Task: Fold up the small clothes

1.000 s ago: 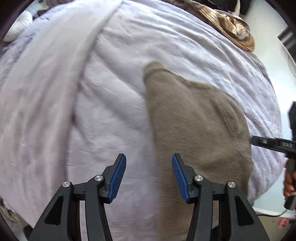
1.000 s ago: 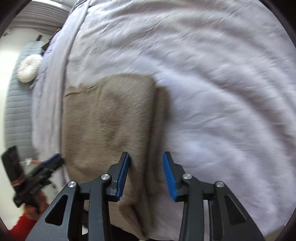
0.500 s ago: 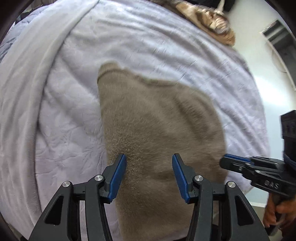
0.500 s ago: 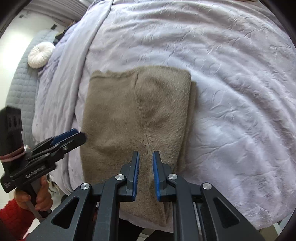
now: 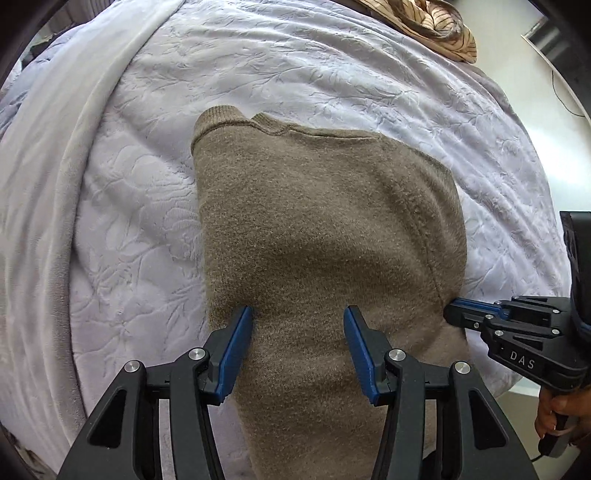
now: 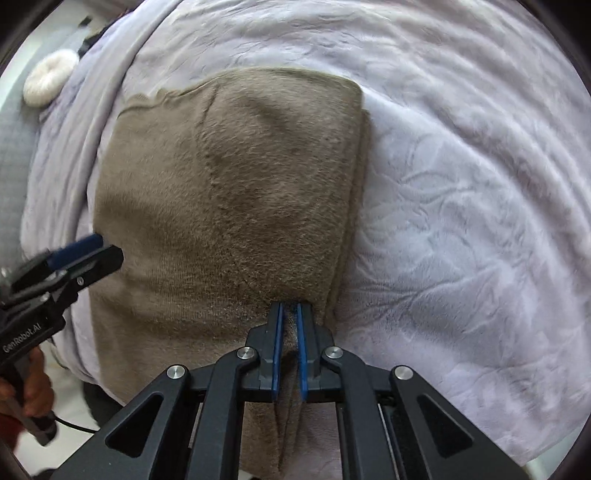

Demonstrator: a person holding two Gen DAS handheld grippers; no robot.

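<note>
A brown fuzzy sweater (image 5: 325, 236) lies partly folded on a pale lilac bedspread (image 5: 122, 206), its near end hanging over the bed's edge. It also shows in the right wrist view (image 6: 229, 192). My left gripper (image 5: 297, 317) is open, its blue pads straddling the sweater's near part. My right gripper (image 6: 289, 310) is shut on a pinched fold of the sweater at its near right edge. The right gripper's tip (image 5: 476, 314) shows at the sweater's right edge in the left wrist view. The left gripper (image 6: 81, 254) shows at the sweater's left side in the right wrist view.
A striped tan cloth (image 5: 428, 26) lies at the bed's far right. A white round cushion (image 6: 50, 77) sits on a grey quilted surface at far left. A folded lilac blanket ridge (image 5: 48, 184) runs along the left. The floor (image 5: 565, 122) lies beyond the bed's right edge.
Both grippers moved in closer over the sweater. My right gripper closed from open to shut on the sweater's near edge. My left gripper stayed open.
</note>
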